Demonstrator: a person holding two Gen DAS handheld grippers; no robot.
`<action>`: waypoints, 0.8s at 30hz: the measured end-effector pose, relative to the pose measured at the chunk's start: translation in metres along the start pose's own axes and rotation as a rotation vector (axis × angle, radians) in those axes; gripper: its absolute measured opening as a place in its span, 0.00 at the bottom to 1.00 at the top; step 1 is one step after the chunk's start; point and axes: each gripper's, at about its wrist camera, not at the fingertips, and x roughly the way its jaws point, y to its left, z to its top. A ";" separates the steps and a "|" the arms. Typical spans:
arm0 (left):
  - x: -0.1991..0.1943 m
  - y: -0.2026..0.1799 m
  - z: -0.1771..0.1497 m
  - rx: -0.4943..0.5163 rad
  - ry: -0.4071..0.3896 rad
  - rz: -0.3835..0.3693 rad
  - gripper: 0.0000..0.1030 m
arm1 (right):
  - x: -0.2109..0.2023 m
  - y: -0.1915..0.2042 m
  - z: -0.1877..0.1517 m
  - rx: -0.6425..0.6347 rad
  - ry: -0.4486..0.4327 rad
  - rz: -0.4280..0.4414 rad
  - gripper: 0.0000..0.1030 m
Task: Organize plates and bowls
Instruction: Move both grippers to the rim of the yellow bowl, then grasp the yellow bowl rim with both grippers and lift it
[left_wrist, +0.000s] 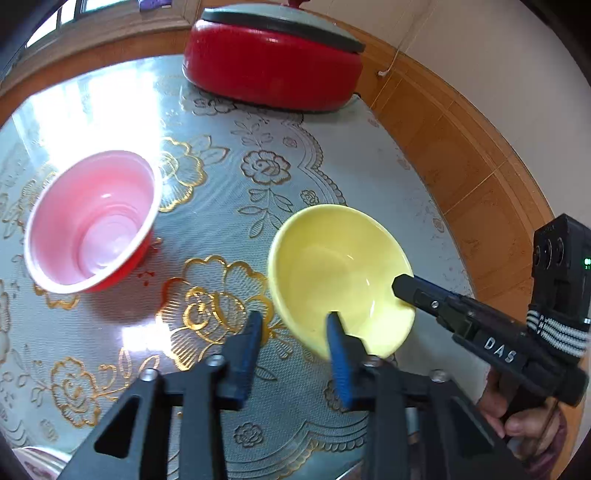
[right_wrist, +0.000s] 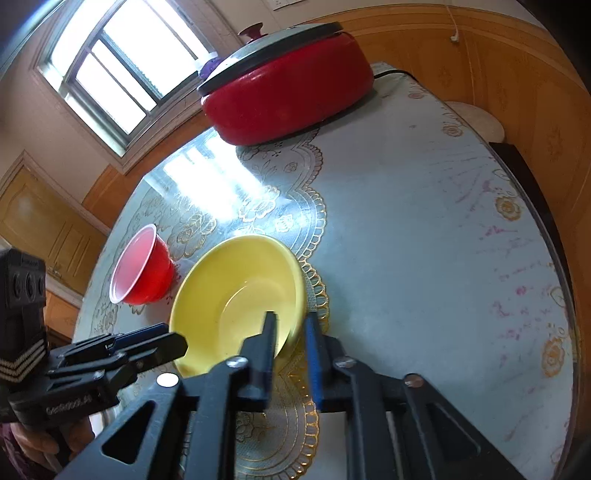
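Gripping the glossy yellow ceramic bowl (right_wrist: 236, 295) by its rim from two sides, both grippers look set for a lift; nothing stacked yet, so task is at an early stage, judging by layout.

Right gripper (right_wrist: 290, 328): jaws pinched nearly shut on the near rim of the yellow bowl, one finger inside, one outside. Firm grip as far as pics show.

Left gripper (left_wrist: 293, 330): jaws narrowed but w/ a clear gap, straddling the rim on its side of the bowl, one blue pad inside, other outside. Can't confirm the pads actually press the rim; pinch not visible in either view.

Bowl sits on the glass-topped table w/ gold floral lace cloth (left_wrist: 236, 177), appears slightly tilted, empty inside.

Red plastic bowl w/ white rim and pale pink inside (left_wrist: 92, 221) stands apart to the bowl's left in left-wrist view, also empty, untouched.

Big red lidded electric pot (left_wrist: 273, 62) at far table edge, lid on, contents hidden.

Left to do, prob: move yellow bowl, then group or nest it w/ red bowl. No plates clearly visible.
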 end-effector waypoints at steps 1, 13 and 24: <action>0.002 0.000 0.001 0.001 0.002 -0.006 0.27 | -0.002 0.002 -0.002 -0.008 -0.009 -0.007 0.10; -0.062 -0.022 -0.035 0.107 -0.125 -0.048 0.26 | -0.066 0.024 -0.015 -0.044 -0.117 0.054 0.09; -0.116 -0.026 -0.099 0.198 -0.175 -0.111 0.26 | -0.115 0.051 -0.076 -0.108 -0.119 0.109 0.09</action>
